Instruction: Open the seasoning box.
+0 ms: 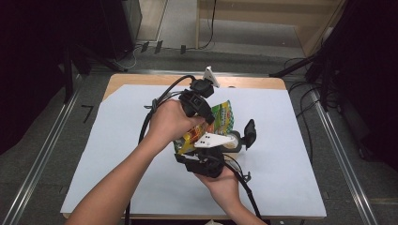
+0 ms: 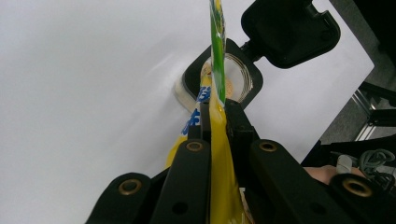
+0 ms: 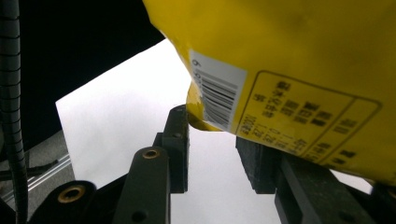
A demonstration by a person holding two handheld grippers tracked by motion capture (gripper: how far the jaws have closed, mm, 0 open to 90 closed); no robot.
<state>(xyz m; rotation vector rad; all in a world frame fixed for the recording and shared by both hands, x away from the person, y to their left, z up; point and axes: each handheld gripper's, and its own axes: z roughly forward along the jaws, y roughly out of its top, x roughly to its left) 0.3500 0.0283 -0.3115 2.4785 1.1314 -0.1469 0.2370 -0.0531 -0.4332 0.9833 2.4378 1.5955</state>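
Above a counter (image 1: 281,187) covered in white paper, a person works a yellow and green snack bag (image 1: 220,117) with a tool in each hand. The left claw (image 2: 215,109) is clamped on the bag's thin edge; its own camera shows the yellow film pinched flat between the two black jaws and rising past them into a green strip. From the high view, the left hand (image 1: 169,123) grips its tool over the bag, cable looping off to the left. The right claw (image 3: 212,149) stands apart, its jaws parted beneath the bag's lower corner; in the right gripper view the bag (image 3: 289,60) hangs over them, barcode and printed panel facing the lens, the left jaw close to or touching the corner, which cannot be told for sure. The right hand (image 1: 220,185) holds its tool near the counter's front edge, the grey plate (image 1: 213,139) on top pointing toward the bag. Just beyond the bag, on the paper, stands an open jar (image 2: 233,77) with a black collar, its hinged black lid (image 2: 289,30) flipped back; the left gripper view shows the bag's edge crossing in front of the jar's mouth.
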